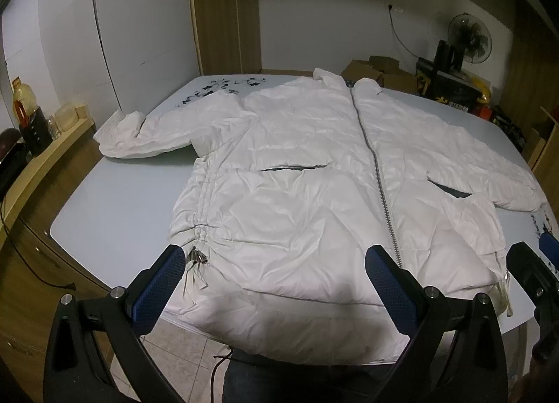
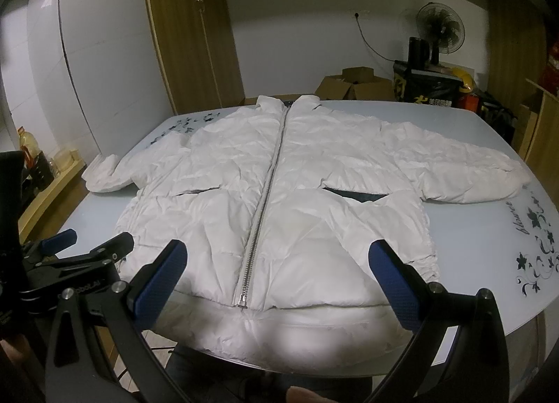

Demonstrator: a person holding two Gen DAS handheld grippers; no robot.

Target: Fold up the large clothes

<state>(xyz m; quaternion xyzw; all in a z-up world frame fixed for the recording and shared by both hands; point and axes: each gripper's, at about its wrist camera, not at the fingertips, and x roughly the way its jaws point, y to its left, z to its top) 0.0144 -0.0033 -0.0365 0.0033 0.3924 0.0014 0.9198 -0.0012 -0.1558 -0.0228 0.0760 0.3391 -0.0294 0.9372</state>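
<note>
A white puffer jacket (image 1: pixel 297 193) lies flat, front up and zipped, on a pale glass table (image 1: pixel 115 200); both sleeves spread outward and its hem hangs a little over the near edge. The jacket (image 2: pixel 279 193) fills the middle of the right wrist view, zipper (image 2: pixel 262 214) running down its centre. My left gripper (image 1: pixel 276 273) is open above the hem's left half, holding nothing. My right gripper (image 2: pixel 279 270) is open above the hem around the zipper's lower end, also empty. The left gripper (image 2: pixel 91 246) shows at the left of the right wrist view, the right gripper (image 1: pixel 538 256) at the right edge of the left wrist view.
The table (image 2: pixel 471 246) carries black floral prints at its right and far-left corners. A wooden sideboard (image 1: pixel 42 158) with bottles stands left. Cardboard boxes (image 2: pixel 356 85), a black box and a fan (image 2: pixel 440 29) sit behind the table. A person's dark trousers (image 1: pixel 279 382) press against the near edge.
</note>
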